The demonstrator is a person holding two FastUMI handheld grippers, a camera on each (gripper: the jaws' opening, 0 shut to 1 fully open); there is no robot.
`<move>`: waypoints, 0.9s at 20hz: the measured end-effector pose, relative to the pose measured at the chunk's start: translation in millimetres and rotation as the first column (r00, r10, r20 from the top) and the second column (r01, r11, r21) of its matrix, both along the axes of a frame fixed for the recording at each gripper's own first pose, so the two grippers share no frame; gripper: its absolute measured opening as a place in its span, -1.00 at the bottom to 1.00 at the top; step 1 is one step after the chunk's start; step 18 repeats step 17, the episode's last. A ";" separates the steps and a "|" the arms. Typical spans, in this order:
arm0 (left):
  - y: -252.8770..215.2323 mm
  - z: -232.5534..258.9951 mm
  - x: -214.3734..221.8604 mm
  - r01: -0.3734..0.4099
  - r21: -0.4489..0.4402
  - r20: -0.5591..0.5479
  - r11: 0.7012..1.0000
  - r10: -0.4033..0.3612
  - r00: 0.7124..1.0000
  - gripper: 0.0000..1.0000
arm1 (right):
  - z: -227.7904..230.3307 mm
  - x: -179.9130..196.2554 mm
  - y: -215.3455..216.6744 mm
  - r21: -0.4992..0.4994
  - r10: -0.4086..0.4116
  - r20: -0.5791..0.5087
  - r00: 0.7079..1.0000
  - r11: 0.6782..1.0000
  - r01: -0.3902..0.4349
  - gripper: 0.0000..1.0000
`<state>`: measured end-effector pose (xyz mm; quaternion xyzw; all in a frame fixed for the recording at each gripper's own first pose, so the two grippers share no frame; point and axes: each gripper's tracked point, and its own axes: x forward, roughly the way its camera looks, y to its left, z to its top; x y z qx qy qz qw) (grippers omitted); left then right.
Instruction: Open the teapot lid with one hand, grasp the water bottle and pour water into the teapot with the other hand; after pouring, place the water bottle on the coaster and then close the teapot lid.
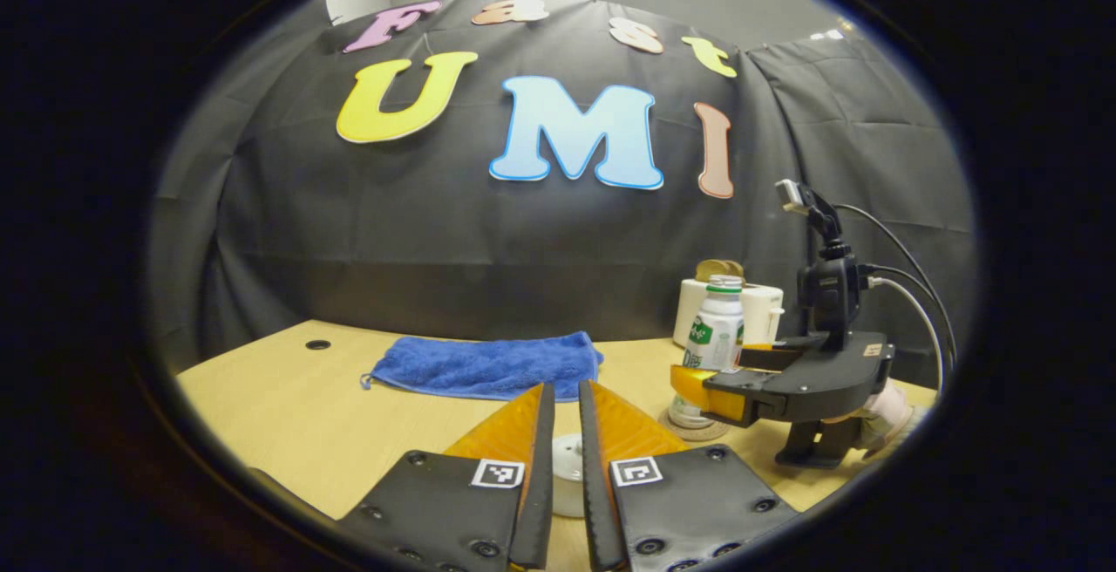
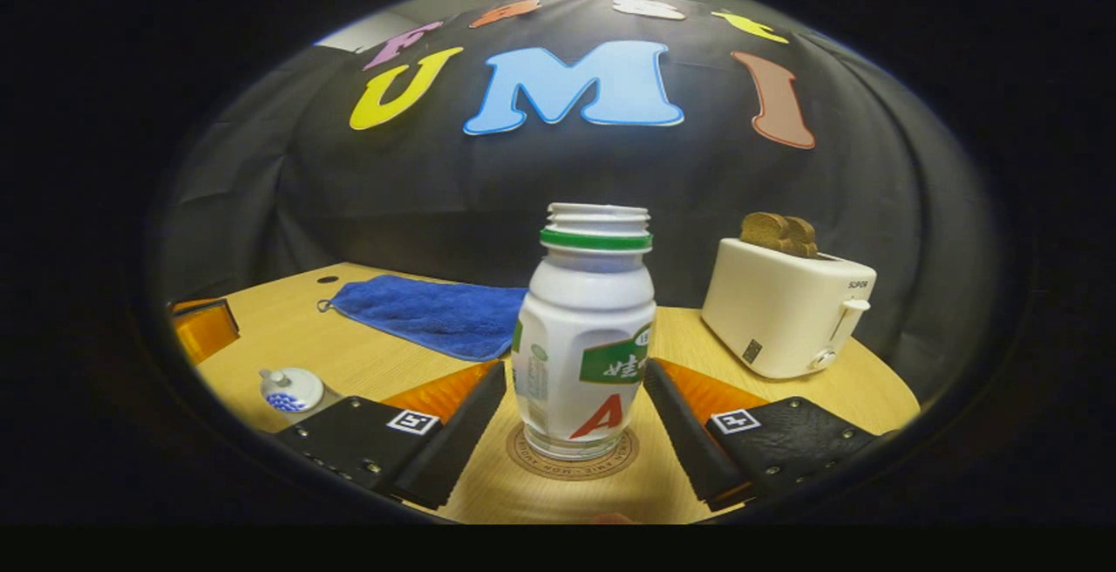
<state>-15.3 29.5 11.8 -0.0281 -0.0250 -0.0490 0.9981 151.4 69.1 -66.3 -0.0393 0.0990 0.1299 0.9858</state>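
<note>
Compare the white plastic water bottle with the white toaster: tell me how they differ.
The white plastic water bottle is tall, rounded and narrow-necked; the white toaster is a squat box. The bottle's mouth is open with no cap, ringed by a green band, while the toaster's top holds brown toast. The bottle stands on a round coaster between the right claw's spread fingers; the toaster sits directly on the wooden table, farther back. Both stand upright.

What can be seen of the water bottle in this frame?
The water bottle is a squat white plastic bottle with a printed label, a green neck ring and no cap, so its mouth is open. It stands upright on the round coaster on the wooden table. The right gripper is open around it, fingers apart from its sides.
</note>
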 end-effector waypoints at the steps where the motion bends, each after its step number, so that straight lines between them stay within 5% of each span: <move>1: -1.1 0.9 -0.6 0.002 0.000 0.002 1.000 -0.002 1.000 -0.55 | 3.2 -2.2 -0.8 0.003 -0.004 0.009 1.000 1.000 0.004 0.95; 8: -8.3 16.3 -12.1 0.015 -0.002 0.038 1.000 -0.015 0.999 -0.55 | 34.1 -29.9 -14.2 0.032 -0.028 0.103 0.994 0.999 0.024 0.95; 9: -8.9 16.0 -14.4 0.015 -0.007 0.039 1.000 -0.015 0.999 -0.40 | 38.5 -34.4 -16.3 0.035 -0.028 0.112 0.993 0.999 0.025 0.95; 10: -10.3 17.6 -18.0 0.016 -0.012 0.038 1.000 -0.016 0.999 -0.55 | 41.2 -41.0 -18.5 0.038 -0.030 0.118 0.993 0.999 0.025 0.95; 13: -14.2 20.9 -29.4 0.019 -0.013 0.039 1.000 -0.019 0.999 -0.55 | 49.1 -56.0 -25.6 0.050 -0.042 0.132 0.990 0.998 0.036 0.95; 14: -15.6 23.2 -34.5 0.018 -0.009 0.041 1.000 -0.018 0.999 -0.40 | 52.0 -63.0 -28.4 0.059 -0.047 0.135 0.990 0.997 0.040 0.94; 16: -18.1 27.5 -44.5 0.017 -0.007 0.049 1.000 -0.017 0.999 -0.55 | 58.8 -76.9 -31.0 0.085 -0.055 0.145 0.988 0.995 0.043 0.94; 18: -19.6 28.1 -49.5 0.015 -0.006 0.052 1.000 -0.014 0.999 -0.41 | 63.7 -84.2 -33.8 0.097 -0.062 0.151 0.987 0.994 0.047 0.94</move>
